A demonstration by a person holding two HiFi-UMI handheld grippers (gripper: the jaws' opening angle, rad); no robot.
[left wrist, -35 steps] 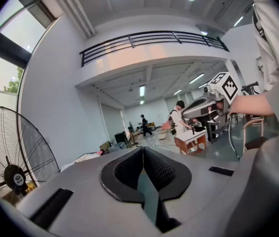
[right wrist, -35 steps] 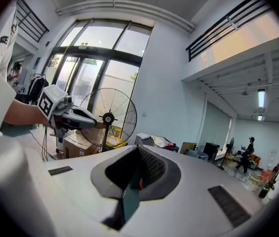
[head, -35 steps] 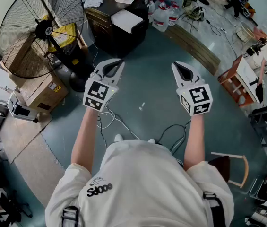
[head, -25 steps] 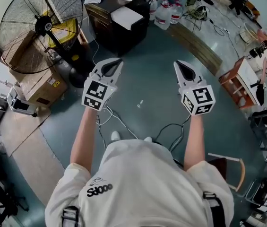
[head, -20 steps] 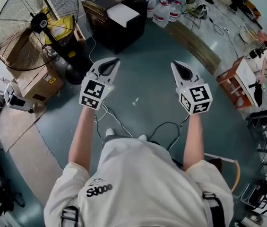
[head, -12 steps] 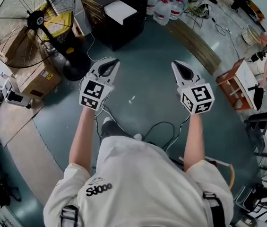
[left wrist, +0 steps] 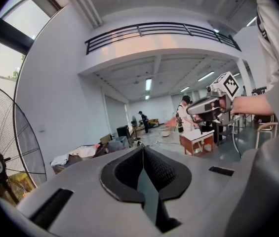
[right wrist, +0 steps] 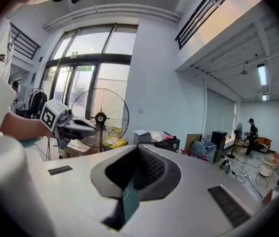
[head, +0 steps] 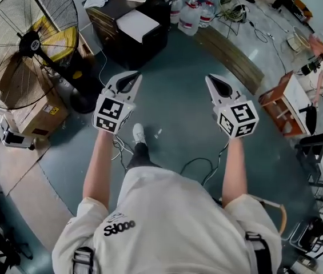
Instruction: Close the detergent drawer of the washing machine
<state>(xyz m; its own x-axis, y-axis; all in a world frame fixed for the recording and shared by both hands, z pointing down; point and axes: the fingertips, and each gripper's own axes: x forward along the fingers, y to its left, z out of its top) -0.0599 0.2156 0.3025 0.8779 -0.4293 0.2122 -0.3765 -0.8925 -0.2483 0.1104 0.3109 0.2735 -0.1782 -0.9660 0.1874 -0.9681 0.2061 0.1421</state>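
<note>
Detergent drawer and washing machine are shown in no view, so the drawer's place and look cannot be told, and the task is judged not yet begun. Nearest the camera, two forearms are held out over a grey-green floor (head: 178,104), each carrying a hand-held gripper. The left hand-held gripper (head: 131,77) is seen with its jaws pressed together on nothing, and the right hand-held gripper (head: 212,80) is likewise closed and empty. A white shoe (head: 139,133) and loose cables (head: 198,165) are seen on the floor beneath them. Farther off, a large floor fan (head: 21,44), a cardboard box (head: 32,117), a black cabinet (head: 135,30) and water bottles (head: 190,17) are ranged along the far side, with a small wooden table (head: 280,103) at the right. Such a drawer is judged to be a light, stiff plastic tray sliding on runners. No grasp should be needed: a flat push with closed jaws on the middle of its front panel is expected to seat it, while an off-centre push is liable to jam it.
</note>
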